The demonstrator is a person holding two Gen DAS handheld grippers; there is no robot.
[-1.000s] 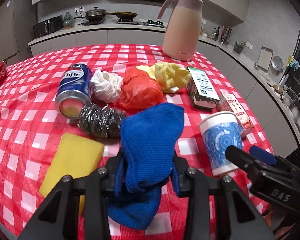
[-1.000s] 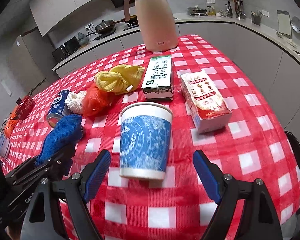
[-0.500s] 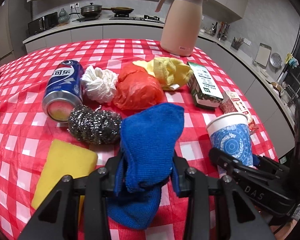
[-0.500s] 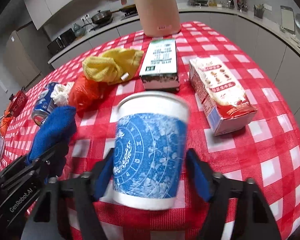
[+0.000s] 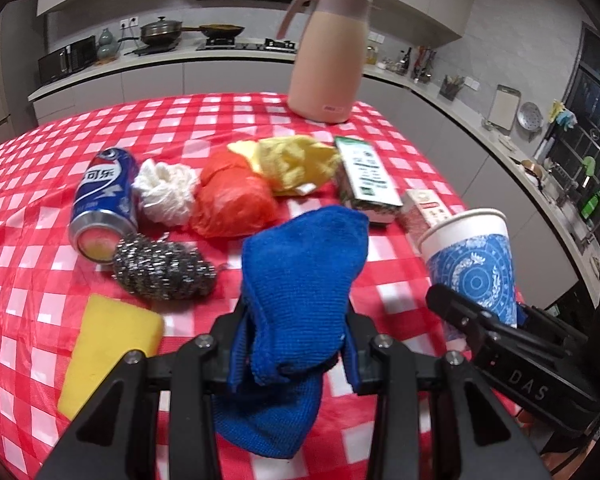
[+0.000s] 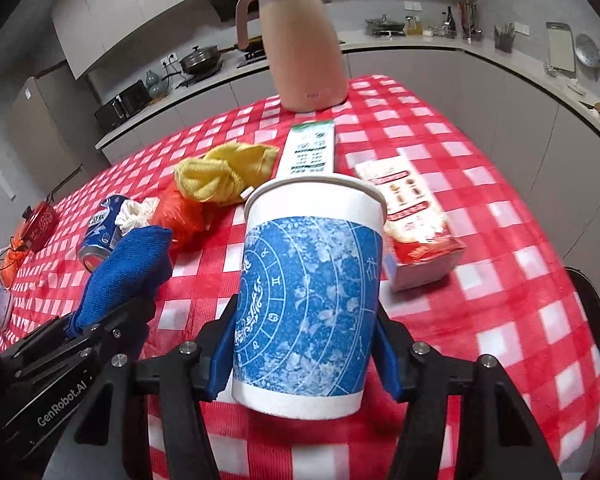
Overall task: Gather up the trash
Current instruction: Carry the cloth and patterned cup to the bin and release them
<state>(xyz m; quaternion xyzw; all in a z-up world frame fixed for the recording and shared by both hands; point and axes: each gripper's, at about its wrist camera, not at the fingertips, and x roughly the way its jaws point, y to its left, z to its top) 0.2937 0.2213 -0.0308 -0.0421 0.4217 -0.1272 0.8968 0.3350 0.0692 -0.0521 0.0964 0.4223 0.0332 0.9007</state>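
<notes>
Paper cup (image 6: 309, 294), white with a blue band, upright and pinched at its lower half between the blue pads (image 6: 219, 360) of the right gripper (image 6: 306, 354), base looking just clear of the red checked tablecloth (image 6: 500, 320). Blue cloth (image 5: 300, 292) bunched and clamped in the left gripper (image 5: 294, 344), its lower end drooping below. Behind on the table: soda can (image 5: 102, 204) on its side, white paper wad (image 5: 166, 192), orange bag (image 5: 232, 200), yellow cloth (image 5: 296, 162), green carton (image 5: 366, 178), red carton (image 6: 414, 224), steel scourer (image 5: 162, 268), yellow sponge (image 5: 108, 348), pink jug (image 5: 326, 58).
</notes>
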